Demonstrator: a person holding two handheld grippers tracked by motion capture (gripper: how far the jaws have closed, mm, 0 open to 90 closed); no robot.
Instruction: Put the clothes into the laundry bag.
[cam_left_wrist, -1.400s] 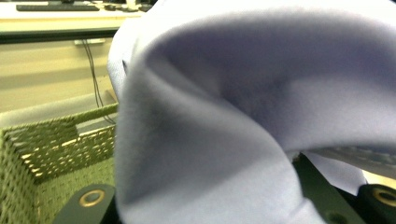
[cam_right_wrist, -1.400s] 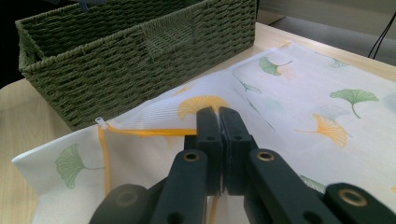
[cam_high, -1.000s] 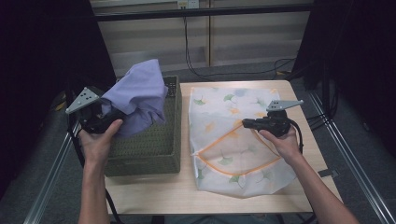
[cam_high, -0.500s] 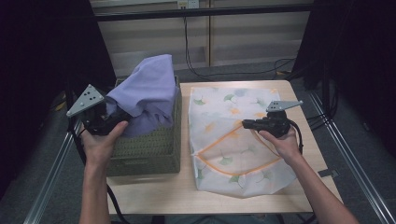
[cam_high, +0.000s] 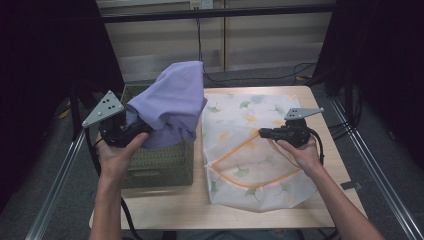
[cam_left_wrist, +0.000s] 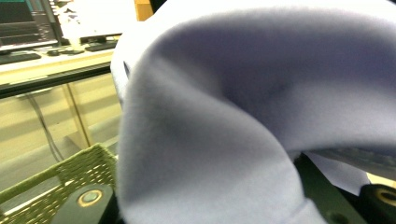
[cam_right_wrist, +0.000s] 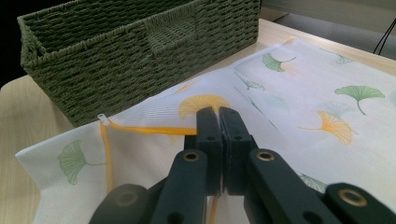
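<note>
One lavender soft fabric cloth (cam_high: 172, 102) sits at centre left of the high view, one green woven rectangular basket (cam_high: 160, 167) below it, one white mesh zip bag with ginkgo-leaf print (cam_high: 250, 145) at centre, and two black handheld grippers: left gripper (cam_high: 137, 127), right gripper (cam_high: 265, 133).

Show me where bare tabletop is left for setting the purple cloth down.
Little is free. A narrow strip of table runs along the near edge, before the green basket and the white laundry bag. Another strip lies right of the bag, beside the right gripper. The left gripper holds the purple cloth over the basket; the middle is crowded.
</note>
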